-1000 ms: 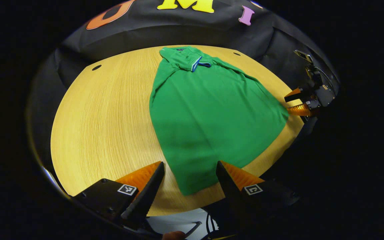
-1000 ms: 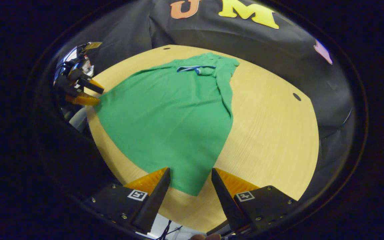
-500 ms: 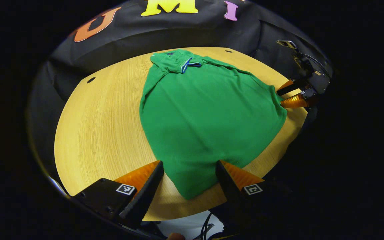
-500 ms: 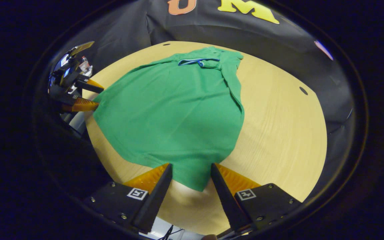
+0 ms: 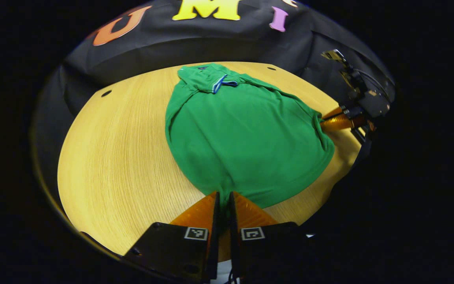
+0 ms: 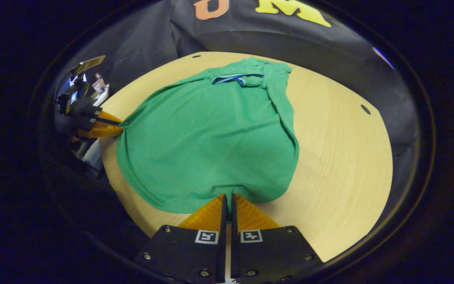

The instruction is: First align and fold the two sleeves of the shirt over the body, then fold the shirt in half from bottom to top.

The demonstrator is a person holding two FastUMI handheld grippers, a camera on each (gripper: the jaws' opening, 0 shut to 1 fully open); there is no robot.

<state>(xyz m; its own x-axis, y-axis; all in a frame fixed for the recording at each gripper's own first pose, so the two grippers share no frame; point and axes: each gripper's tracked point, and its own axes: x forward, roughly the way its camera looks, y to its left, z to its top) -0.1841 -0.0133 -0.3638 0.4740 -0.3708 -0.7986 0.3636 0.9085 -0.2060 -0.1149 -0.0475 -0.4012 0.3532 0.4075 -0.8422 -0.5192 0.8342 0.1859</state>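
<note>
A green shirt (image 5: pixel 242 134) (image 6: pixel 211 134) lies on the round wooden table (image 5: pixel 116 154) (image 6: pixel 341 150), collar with a blue-white trim at the far end, sleeves folded in over the body. My left gripper (image 5: pixel 223 194) is shut on the shirt's near bottom corner. My right gripper (image 6: pixel 227 195) is shut on the other bottom corner. In the left gripper view the right gripper (image 5: pixel 325 120) pinches the hem at the right edge. In the right gripper view the left gripper (image 6: pixel 117 128) pinches it at the left edge. The hem bunches a little at both grips.
The table has small dark holes (image 5: pixel 106 93) (image 6: pixel 365 109) near its far rim. The black booth wall (image 5: pixel 195 39) rises close behind the table. Bare wood lies left of the shirt in the left gripper view and right of it in the right gripper view.
Both grippers were open around the shirt's bottom corners and have now shut on them. The hem has drawn up and rounded toward the collar.
</note>
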